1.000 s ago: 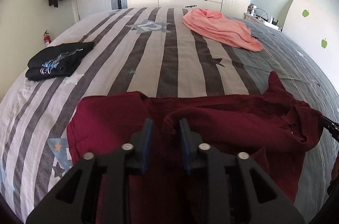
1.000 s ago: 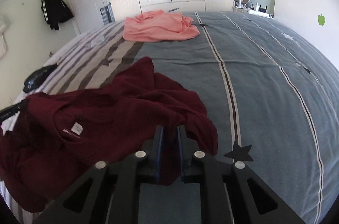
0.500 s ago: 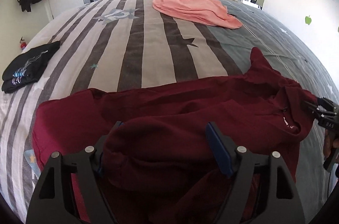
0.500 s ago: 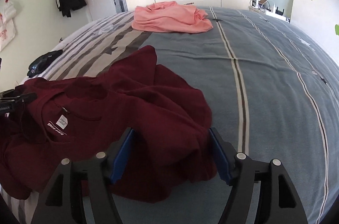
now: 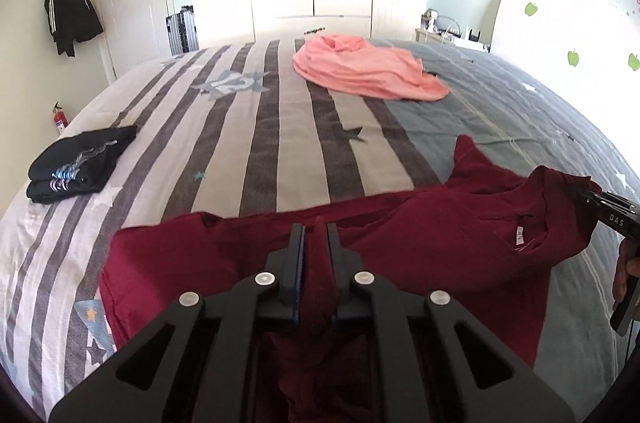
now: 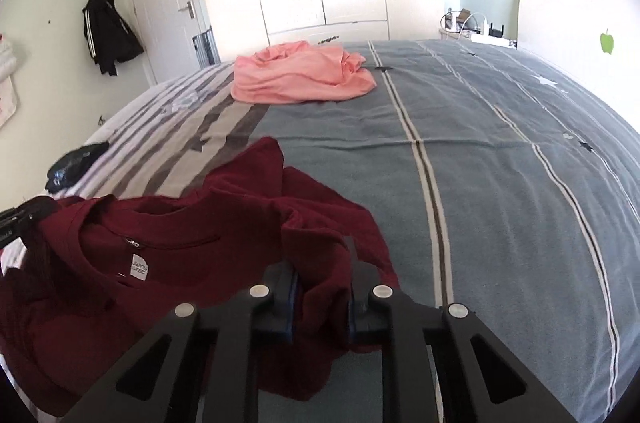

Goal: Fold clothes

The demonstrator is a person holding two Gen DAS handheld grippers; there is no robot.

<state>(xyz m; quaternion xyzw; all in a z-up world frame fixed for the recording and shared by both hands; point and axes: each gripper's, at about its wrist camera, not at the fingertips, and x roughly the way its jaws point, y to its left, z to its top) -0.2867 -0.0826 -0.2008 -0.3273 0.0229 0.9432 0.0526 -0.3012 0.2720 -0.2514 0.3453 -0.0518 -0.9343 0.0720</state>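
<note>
I am at the step of taking hold of the dark red shirt [image 5: 420, 247], which lies crumpled on the bed [image 5: 248, 143], nearer to me than the pink garment [image 5: 360, 71]. My left claw [image 5: 315, 235] is closing, a ridge of the red cloth pinched between its jaws. My right claw [image 6: 320, 287] is closing too, with a thicker bunch of the same shirt between its pads. Next, I think, I must lift both corners and spread the shirt flat. My left view shows the folded black garment [image 5: 76, 163] clearly, left of the red shirt; my right view shows the collar label [image 6: 139, 267] better.
</note>
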